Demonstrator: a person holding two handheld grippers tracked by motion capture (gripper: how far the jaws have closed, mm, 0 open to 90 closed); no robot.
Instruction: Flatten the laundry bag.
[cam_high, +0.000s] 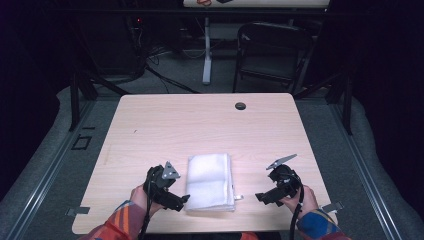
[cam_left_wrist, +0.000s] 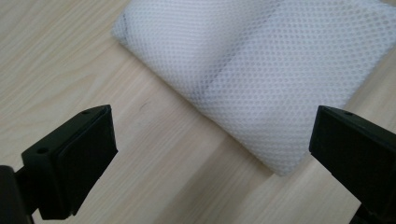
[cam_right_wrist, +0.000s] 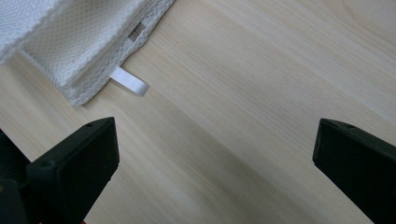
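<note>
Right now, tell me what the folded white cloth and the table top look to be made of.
Folded white cloth: looks like synthetic mesh fabric, matte, going by its fine grid of tiny holes; a smooth ribbon loop sticks out at one edge. Table top: pale wood or wood-look laminate, with straight grain lines and a slight sheen.

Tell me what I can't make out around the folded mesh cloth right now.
- Cloth far side: cut off by the top edge of the left gripper view.
- Cloth inner layers: hidden by the fold, high view.
- Tag print: too small, right gripper view.
- Items on the far table: cut off, high view.
</note>
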